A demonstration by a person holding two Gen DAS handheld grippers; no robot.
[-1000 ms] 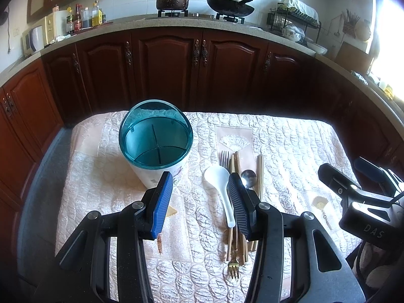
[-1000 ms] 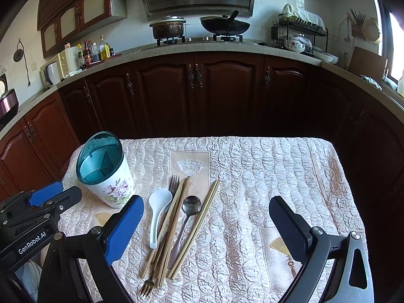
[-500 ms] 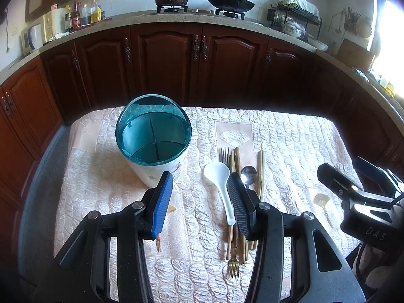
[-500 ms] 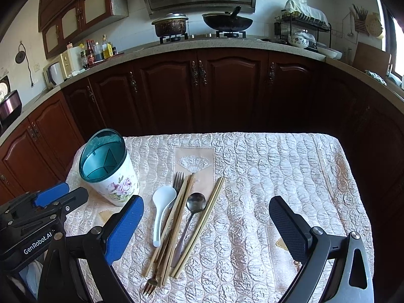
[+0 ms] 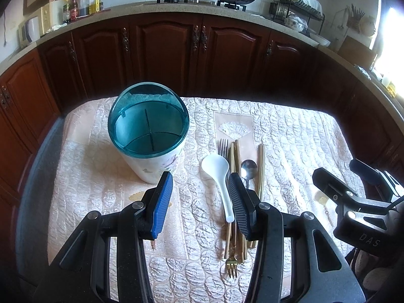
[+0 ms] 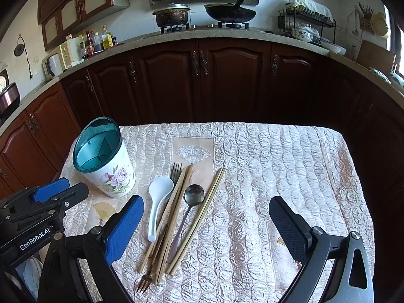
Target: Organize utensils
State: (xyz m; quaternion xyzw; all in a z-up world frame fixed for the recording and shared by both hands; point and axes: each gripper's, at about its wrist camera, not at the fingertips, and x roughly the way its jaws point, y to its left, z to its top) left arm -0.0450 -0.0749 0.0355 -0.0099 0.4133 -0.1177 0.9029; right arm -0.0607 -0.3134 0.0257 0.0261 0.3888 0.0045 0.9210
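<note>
Both grippers open, empty: left gripper [image 5: 199,199], right gripper [image 6: 205,224] hover over utensils [image 6: 174,212] bunched on cloth beside holder [image 6: 103,156]. Best bet: take outermost white spoon [image 6: 156,202] first, pinch handle, drop upright into holder compartment.

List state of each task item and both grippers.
utensil holder: upright, compartments empty
white spoon: flat on cloth
metal spoon: flat, bowl up
forks: flat, tines opposite ways
chopsticks: flat, loose
left gripper: open, empty
right gripper: open wide, empty
</note>
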